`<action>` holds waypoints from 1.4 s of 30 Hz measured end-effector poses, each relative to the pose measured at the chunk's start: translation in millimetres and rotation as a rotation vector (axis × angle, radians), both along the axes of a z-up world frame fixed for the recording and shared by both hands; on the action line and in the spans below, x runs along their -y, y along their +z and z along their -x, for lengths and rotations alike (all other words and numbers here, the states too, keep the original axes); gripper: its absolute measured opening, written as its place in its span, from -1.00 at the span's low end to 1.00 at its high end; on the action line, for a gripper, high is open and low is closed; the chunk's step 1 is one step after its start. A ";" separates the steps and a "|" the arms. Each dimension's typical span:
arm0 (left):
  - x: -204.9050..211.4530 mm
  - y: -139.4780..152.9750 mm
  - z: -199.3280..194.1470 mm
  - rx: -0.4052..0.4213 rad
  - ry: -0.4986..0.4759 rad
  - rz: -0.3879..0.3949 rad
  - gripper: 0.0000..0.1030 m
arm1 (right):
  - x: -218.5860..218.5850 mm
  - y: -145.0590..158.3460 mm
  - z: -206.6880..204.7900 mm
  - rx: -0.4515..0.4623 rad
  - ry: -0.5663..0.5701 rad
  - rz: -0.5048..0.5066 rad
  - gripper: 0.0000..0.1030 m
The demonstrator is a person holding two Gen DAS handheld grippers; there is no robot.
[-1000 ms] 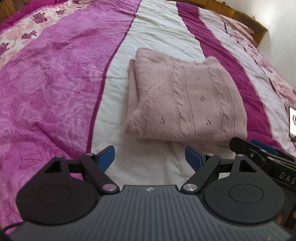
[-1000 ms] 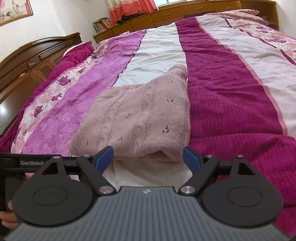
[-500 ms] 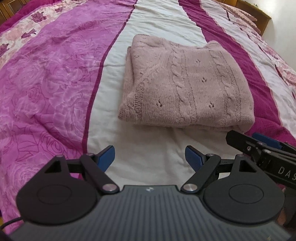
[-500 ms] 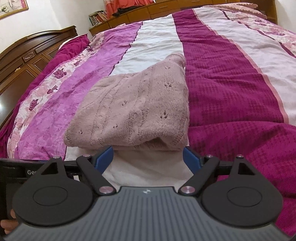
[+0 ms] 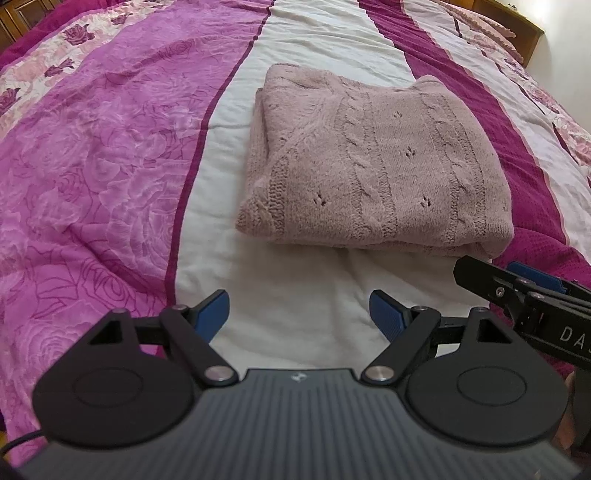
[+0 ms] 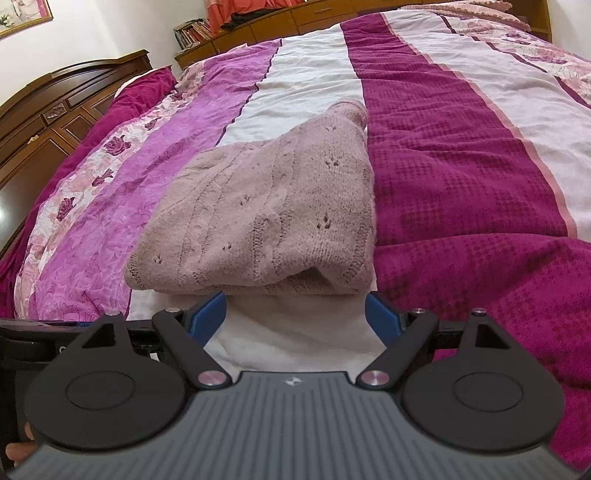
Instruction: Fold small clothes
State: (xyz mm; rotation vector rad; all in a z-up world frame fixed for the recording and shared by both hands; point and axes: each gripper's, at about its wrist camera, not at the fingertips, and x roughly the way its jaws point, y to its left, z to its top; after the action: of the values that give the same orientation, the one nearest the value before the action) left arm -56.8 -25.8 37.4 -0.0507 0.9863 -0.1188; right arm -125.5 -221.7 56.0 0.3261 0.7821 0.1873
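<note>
Striped bedding covers nearly all of both views: a quilt (image 5: 110,155) with bands of rose-printed pink, white and deep magenta running away toward the top of the frame. In the right wrist view a dark wooden headboard (image 6: 48,114) fills the upper left, and a low wooden cabinet (image 6: 280,22) with books (image 6: 194,31) stands along the top edge under a strip of orange curtain.

On the white band lies a folded sweater (image 5: 373,162), dusty pink with cable ribbing and small eyelet holes. In the left wrist view it sits in the centre and right of centre, a flat rectangle with its near edge folded over; its right side reaches onto the magenta band. In the right wrist view the same sweater (image 6: 266,218) lies in the middle, its near edge just above the blue pads.

At the bottom of its own view, the left gripper (image 5: 299,314) has jaws spread wide with only white quilt between the blue fingertips (image 5: 214,312), short of the sweater. The right gripper (image 6: 295,314) is likewise wide and holds nothing, its pads (image 6: 382,314) just beside the sweater's near fold; whether they touch it is unclear. In the left wrist view the right gripper (image 5: 532,291) enters from the lower right as a black bar.
</note>
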 end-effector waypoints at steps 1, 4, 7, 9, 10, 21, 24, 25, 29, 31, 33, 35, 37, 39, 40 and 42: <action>0.0 -0.1 0.0 -0.001 0.000 -0.001 0.64 | 0.2 -0.1 0.0 0.000 0.001 0.000 0.69; 0.0 -0.1 0.1 -0.002 -0.001 -0.001 0.64 | 0.3 -0.3 -0.2 0.000 0.001 0.000 0.69; -0.1 -0.2 0.3 -0.004 0.001 -0.003 0.64 | 0.5 -0.7 -0.3 -0.003 0.000 -0.002 0.69; 0.0 -0.2 0.4 -0.003 0.001 -0.003 0.64 | 0.1 -1.0 0.1 -0.003 -0.001 -0.002 0.69; -0.2 -0.3 0.4 -0.003 0.001 -0.003 0.64 | -0.1 -1.3 0.4 -0.004 -0.001 -0.002 0.69; 0.2 -1.2 0.0 -0.006 0.002 -0.008 0.64 | 0.9 -3.1 -0.6 -0.012 -0.002 -0.005 0.69; 0.0 -1.3 0.0 -0.007 0.003 -0.009 0.64 | 0.7 -3.1 -0.5 -0.012 -0.002 -0.005 0.69; 0.0 -1.3 0.1 -0.007 0.002 -0.008 0.64 | 0.7 -3.1 -0.4 -0.012 -0.002 -0.005 0.69; 0.4 -1.2 0.1 -0.007 0.002 -0.008 0.64 | 0.5 -3.5 -0.2 -0.013 -0.002 -0.005 0.69; -0.2 -1.6 0.3 -0.009 0.004 -0.007 0.64 | 0.5 -3.5 -0.3 -0.013 -0.002 -0.005 0.69; -0.9 -2.0 0.7 -0.009 0.005 -0.006 0.64 | 0.5 -3.6 -0.3 -0.014 -0.002 -0.005 0.69; -0.8 -2.0 0.7 -0.008 0.005 -0.006 0.64 | 0.5 -3.6 -0.2 -0.014 -0.002 -0.005 0.69; -1.0 -1.9 1.2 -0.007 0.004 -0.008 0.64 | 0.5 -3.6 -0.2 -0.014 -0.002 -0.005 0.69; -1.0 -2.0 1.2 -0.008 0.005 -0.007 0.64 | 0.5 -3.6 -0.3 -0.014 -0.002 -0.005 0.69; -1.0 -2.0 1.2 -0.009 0.006 -0.007 0.64 | 0.6 -3.6 -0.3 -0.014 -0.002 -0.005 0.69; -0.4 -1.8 1.2 -0.011 0.008 -0.007 0.64 | 0.6 -3.7 -0.3 -0.014 -0.002 -0.005 0.69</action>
State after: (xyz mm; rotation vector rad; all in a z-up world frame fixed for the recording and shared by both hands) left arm -58.0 -25.4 35.6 -0.0491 0.9972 -0.1079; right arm -125.2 -222.3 52.3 0.3330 0.7951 0.1849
